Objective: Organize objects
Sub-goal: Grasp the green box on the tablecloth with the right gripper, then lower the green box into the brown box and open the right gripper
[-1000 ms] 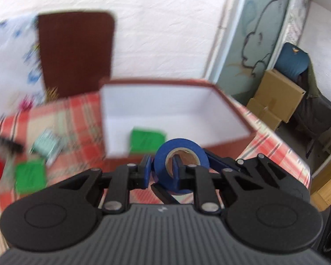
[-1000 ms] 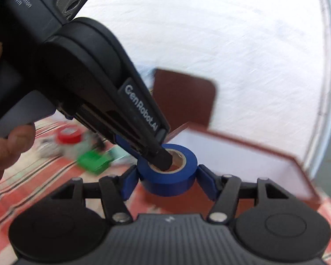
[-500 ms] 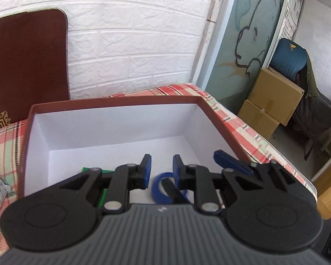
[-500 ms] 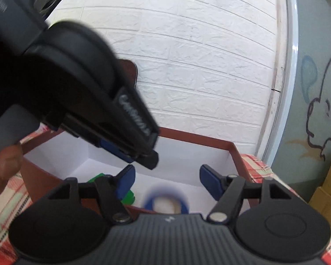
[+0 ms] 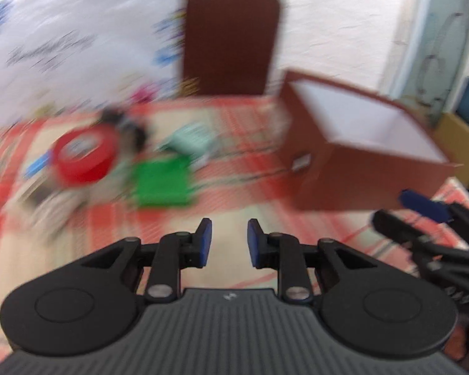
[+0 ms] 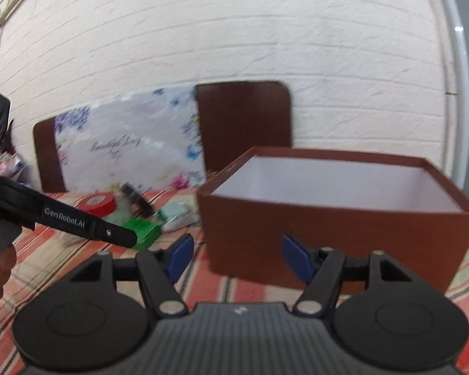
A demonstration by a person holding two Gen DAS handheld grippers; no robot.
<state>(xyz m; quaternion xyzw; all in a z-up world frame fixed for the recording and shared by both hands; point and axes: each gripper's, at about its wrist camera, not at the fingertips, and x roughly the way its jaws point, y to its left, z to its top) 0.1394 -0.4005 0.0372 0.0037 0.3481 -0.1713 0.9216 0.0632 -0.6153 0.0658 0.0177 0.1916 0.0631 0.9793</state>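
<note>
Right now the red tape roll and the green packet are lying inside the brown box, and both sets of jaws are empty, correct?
Not quite. The red tape roll and the green packet lie on the checked cloth beside the brown box, not inside it; the right wrist view shows this. Both sets of jaws are indeed empty.

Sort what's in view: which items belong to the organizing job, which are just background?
Job:
- open brown cardboard box with white lining
- red tape roll
- flat green packet
- pale teal packet
- empty left gripper and right gripper

Background:
- brown chair back
- floral plastic sheet
- white brick wall
- red plaid tablecloth
</note>
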